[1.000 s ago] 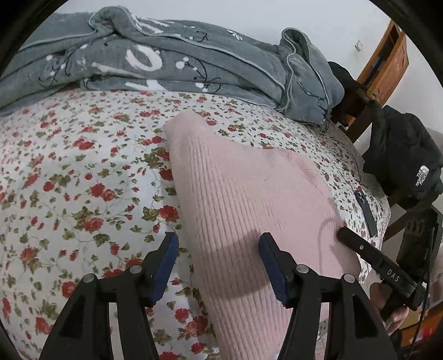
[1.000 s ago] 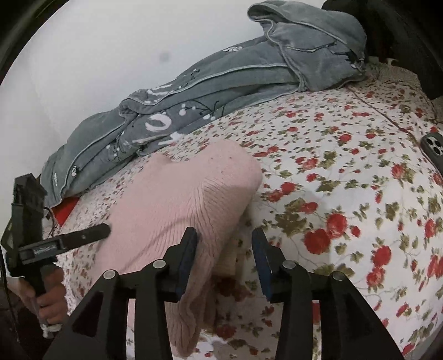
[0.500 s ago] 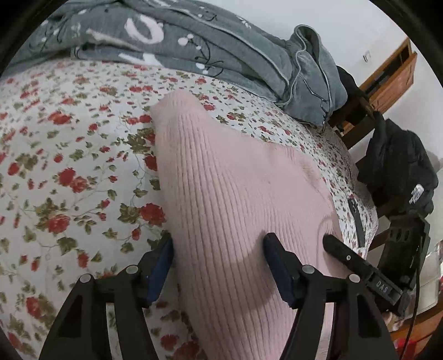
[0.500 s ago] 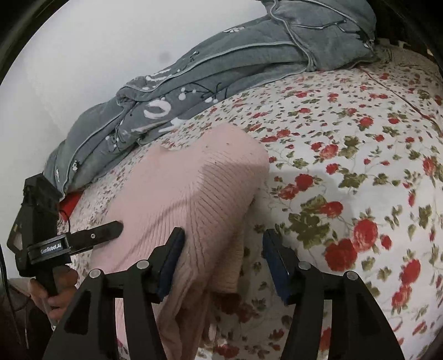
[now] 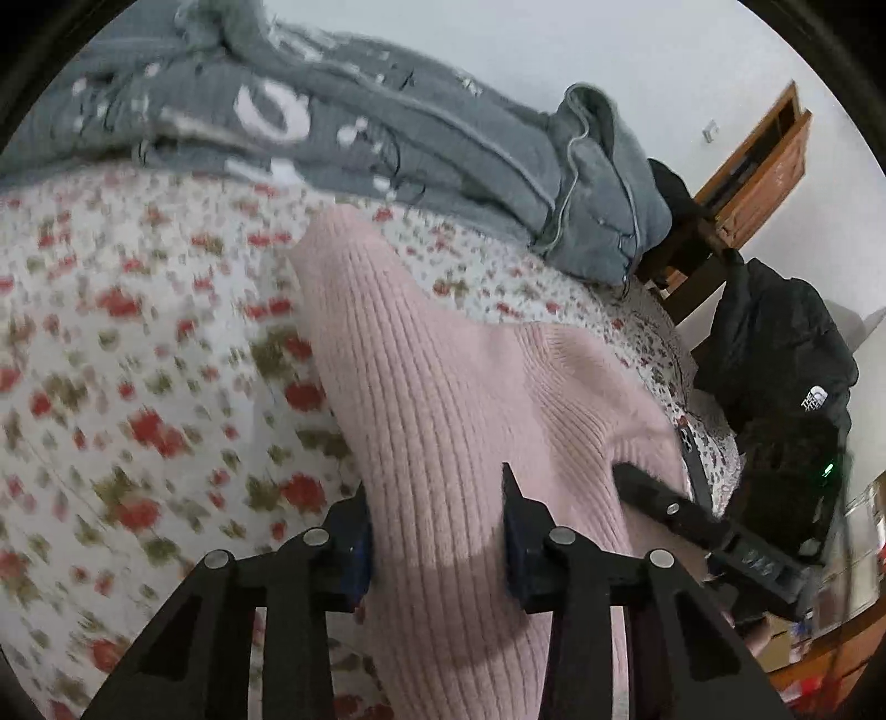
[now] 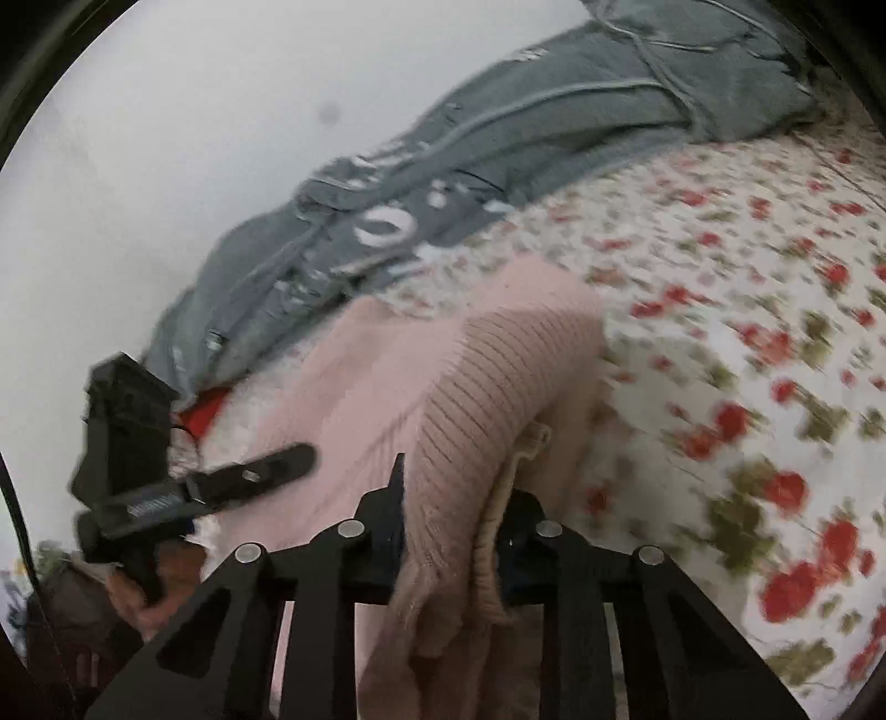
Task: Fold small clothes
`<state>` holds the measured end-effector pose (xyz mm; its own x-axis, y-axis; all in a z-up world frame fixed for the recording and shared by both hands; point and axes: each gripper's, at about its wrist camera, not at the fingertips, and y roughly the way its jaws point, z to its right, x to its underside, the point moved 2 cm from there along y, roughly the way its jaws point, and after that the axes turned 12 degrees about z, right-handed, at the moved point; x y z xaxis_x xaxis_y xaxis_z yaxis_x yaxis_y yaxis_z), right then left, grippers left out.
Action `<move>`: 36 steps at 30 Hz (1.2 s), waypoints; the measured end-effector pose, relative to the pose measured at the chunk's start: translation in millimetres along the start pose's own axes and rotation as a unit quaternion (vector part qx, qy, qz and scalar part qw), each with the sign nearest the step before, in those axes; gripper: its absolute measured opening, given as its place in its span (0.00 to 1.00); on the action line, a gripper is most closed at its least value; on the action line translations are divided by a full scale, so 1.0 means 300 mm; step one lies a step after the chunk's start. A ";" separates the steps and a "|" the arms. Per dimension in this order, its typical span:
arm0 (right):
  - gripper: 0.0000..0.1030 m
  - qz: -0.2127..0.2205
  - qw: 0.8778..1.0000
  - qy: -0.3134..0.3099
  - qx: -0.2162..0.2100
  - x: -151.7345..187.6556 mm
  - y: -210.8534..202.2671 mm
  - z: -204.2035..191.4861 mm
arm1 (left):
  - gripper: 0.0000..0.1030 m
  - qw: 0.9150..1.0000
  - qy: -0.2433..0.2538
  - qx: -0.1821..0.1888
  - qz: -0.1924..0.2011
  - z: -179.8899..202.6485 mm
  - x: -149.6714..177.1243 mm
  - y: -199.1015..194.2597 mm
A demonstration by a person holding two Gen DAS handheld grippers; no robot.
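Since earlier, both jaws closing on pink sweater (image 5: 443,387) at bed's (image 5: 138,360) near edge; we're gripping its hem to fold.

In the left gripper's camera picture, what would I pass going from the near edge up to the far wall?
Left gripper → pink sweater → floral bedspread → grey blanket → white wall.
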<state>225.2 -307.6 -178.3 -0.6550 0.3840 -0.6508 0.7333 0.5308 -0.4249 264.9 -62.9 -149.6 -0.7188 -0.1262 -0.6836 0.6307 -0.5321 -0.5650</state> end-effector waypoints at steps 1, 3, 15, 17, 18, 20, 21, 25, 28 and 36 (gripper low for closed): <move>0.23 0.002 1.000 -0.005 -0.003 -0.009 0.009 -0.016 | 0.35 1.000 0.007 -0.006 0.005 -0.002 -0.017 -0.008; 0.23 0.006 1.000 -0.022 -0.007 -0.030 0.050 -0.070 | 0.35 1.000 0.015 -0.018 0.015 -0.026 -0.063 -0.028; 0.23 -0.045 0.998 -0.030 -0.015 -0.010 0.437 -0.184 | 0.37 0.995 -0.017 -0.095 0.012 -0.355 -0.196 -0.025; 0.25 -0.073 0.995 -0.055 0.029 0.040 0.494 -0.162 | 0.44 0.994 -0.037 -0.102 -0.004 -0.410 -0.161 0.007; 0.29 -0.077 0.994 -0.066 0.040 0.059 0.497 -0.153 | 0.47 0.994 -0.049 -0.099 -0.008 -0.440 -0.143 0.014; 0.36 -0.071 0.994 -0.075 0.044 0.059 0.481 -0.152 | 0.56 0.994 -0.060 -0.087 0.001 -0.470 -0.124 0.003; 0.46 -0.073 0.992 -0.084 0.052 0.052 0.466 -0.156 | 0.58 0.994 -0.061 -0.086 0.007 -0.476 -0.120 -0.012; 0.47 -0.044 0.988 -0.132 0.071 0.039 0.370 -0.194 | 0.59 0.994 -0.050 -0.091 0.015 -0.464 -0.111 -0.059; 0.37 -0.013 0.981 -0.179 0.079 0.067 0.289 -0.241 | 0.58 0.995 -0.024 -0.095 0.024 -0.428 -0.097 -0.110; 0.14 -0.028 0.979 -0.199 0.041 0.245 0.232 -0.274 | 0.59 0.996 -0.003 -0.086 0.022 -0.360 0.036 -0.188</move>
<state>213.0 -180.4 -203.8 -0.5841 0.0217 -0.8114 0.7206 0.4740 -0.5060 253.0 56.1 -175.1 -0.6910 -0.1514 -0.7069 0.7017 -0.3752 -0.6056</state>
